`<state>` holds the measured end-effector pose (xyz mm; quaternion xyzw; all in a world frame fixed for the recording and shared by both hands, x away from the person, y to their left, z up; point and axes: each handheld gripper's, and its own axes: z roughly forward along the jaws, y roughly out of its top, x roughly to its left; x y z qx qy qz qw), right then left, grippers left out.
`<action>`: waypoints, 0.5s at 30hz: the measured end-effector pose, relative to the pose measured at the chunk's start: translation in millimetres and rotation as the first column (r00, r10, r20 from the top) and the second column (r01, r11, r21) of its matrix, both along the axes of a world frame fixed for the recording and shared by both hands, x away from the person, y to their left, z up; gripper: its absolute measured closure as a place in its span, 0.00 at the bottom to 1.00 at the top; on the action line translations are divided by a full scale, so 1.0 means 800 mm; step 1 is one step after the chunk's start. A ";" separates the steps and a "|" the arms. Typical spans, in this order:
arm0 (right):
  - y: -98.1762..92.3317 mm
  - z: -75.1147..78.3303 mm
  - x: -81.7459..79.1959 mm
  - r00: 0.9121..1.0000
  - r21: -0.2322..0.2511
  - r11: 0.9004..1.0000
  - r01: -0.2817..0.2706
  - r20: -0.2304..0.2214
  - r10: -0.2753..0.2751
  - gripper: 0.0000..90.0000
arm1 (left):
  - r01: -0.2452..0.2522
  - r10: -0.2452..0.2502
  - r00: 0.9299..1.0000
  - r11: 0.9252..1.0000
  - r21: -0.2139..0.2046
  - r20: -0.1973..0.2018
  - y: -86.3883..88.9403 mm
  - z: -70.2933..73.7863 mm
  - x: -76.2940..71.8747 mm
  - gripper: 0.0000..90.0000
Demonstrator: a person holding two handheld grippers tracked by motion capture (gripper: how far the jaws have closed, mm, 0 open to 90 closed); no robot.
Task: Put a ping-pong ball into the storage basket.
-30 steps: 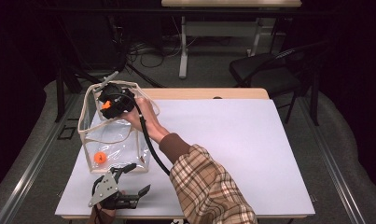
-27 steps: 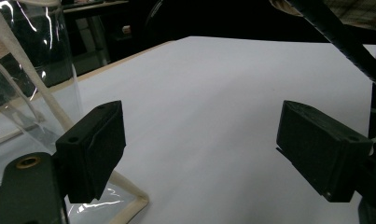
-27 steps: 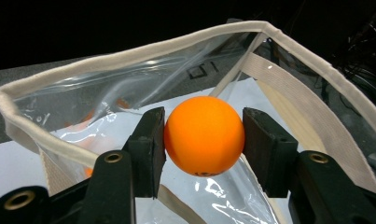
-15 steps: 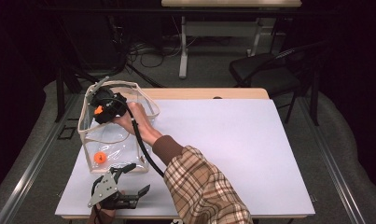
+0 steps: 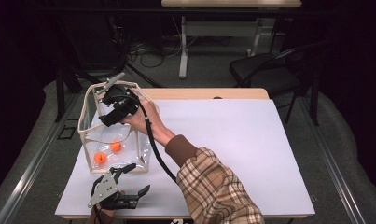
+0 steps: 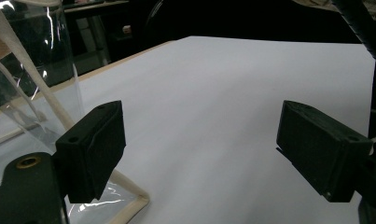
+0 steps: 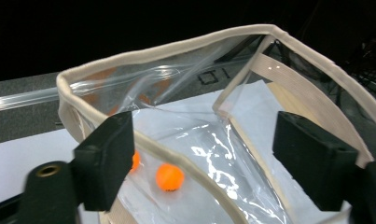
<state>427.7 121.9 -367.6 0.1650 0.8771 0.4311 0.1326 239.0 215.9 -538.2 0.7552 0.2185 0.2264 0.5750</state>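
Looking down from the high view, the clear plastic bag with cream fabric trim (image 5: 112, 135) stands upright near the left edge of the white tabletop (image 5: 232, 149). Two small orange balls (image 5: 108, 151) lie on the bag's floor, close together. The right gripper (image 5: 114, 103) hangs over the bag's open top, held by a hand (image 5: 141, 119) that comes out of a brown cuff and plaid sleeve (image 5: 213, 186), with a black cable (image 5: 154, 144) trailing down past the bag's right side. I can't really tell its finger gap from up here. The left gripper (image 5: 132, 179) sits just in front of the bag, at the near edge of the tabletop, fingers spread.

From the left gripper view, the left gripper (image 6: 199, 154) has its fingers (image 6: 92, 149) wide apart with nothing but bare tabletop (image 6: 213, 93) between them. The bag's (image 6: 31, 98) trimmed bottom corner is just beside the left-hand finger.

Over in the right gripper view, the right gripper (image 7: 209, 163) looks down into the bag (image 7: 143, 56), its fingers (image 7: 108, 156) well apart and gripping nothing. The near rim crosses right by the left-hand finger. One orange ball (image 7: 169, 176) shows through the plastic below that rim, the other peeks out beside the finger.
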 end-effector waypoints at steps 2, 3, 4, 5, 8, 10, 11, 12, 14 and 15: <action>-0.011 0.002 -0.002 1.000 0.009 1.000 0.005 0.007 -0.005 0.18 | -0.001 0.001 1.000 1.000 0.004 -0.001 0.000 0.000 0.000 0.17; -0.015 0.002 -0.002 1.000 0.012 1.000 0.007 0.011 -0.007 0.17 | 0.000 0.000 1.000 1.000 0.003 -0.002 0.000 0.000 0.000 0.17; -0.020 0.003 -0.003 1.000 0.015 1.000 0.008 0.014 -0.009 0.16 | -0.001 0.001 1.000 1.000 0.001 -0.001 0.000 0.000 0.000 0.17; -0.025 0.003 -0.002 1.000 0.018 1.000 0.010 0.016 -0.010 0.16 | -0.001 0.001 1.000 1.000 0.002 -0.001 0.000 0.000 0.000 0.17; -0.038 0.004 -0.003 1.000 0.025 0.999 0.023 0.015 -0.024 0.15 | -0.002 0.002 1.000 1.000 0.004 -0.003 0.000 0.000 0.000 0.17; -0.047 0.003 -0.002 0.999 0.027 0.999 0.030 0.014 -0.031 0.15 | -0.004 0.004 1.000 1.000 0.006 -0.003 0.000 0.000 0.000 0.17; -0.052 0.003 -0.002 0.999 0.027 0.999 0.034 0.015 -0.034 0.14 | -0.003 0.003 1.000 1.000 0.007 -0.004 0.000 0.000 0.000 0.17; -0.058 0.003 -0.002 0.999 0.030 0.999 0.041 0.010 -0.042 0.14 | -0.003 0.003 1.000 1.000 0.007 -0.004 0.000 0.000 0.000 0.17; -0.064 0.002 -0.001 0.999 0.030 0.998 0.047 0.012 -0.048 0.13 | -0.004 0.004 1.000 1.000 0.007 -0.004 0.000 0.000 0.000 0.17; -0.069 0.002 -0.001 0.999 0.033 0.998 0.052 0.011 -0.053 0.13 | -0.004 0.004 1.000 1.000 0.008 -0.004 0.000 0.000 0.000 0.17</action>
